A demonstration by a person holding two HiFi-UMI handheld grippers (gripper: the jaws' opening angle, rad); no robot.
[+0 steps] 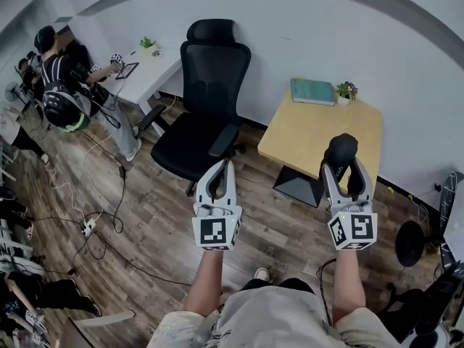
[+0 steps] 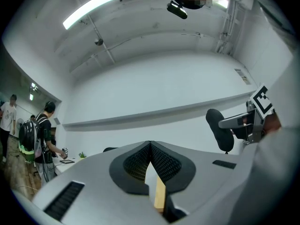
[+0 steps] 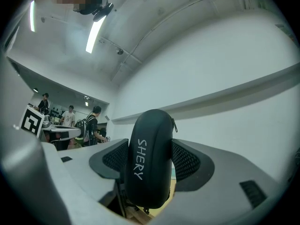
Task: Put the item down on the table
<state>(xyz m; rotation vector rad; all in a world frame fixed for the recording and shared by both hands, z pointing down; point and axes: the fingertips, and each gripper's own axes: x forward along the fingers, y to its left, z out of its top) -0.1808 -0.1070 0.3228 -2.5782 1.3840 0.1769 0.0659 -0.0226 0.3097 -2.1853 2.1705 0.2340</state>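
The head view looks steeply down on the floor and the far table. Each gripper view faces along its jaws, slightly upward, at the far wall, with the black case very near the right lens. All three share the person at far left.

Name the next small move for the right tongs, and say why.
Probably carry the right tongs forward, further over the wooden table, before lowering. They are shut on the black case, which in the head view shows only at the table's near edge and is not yet resting on it.
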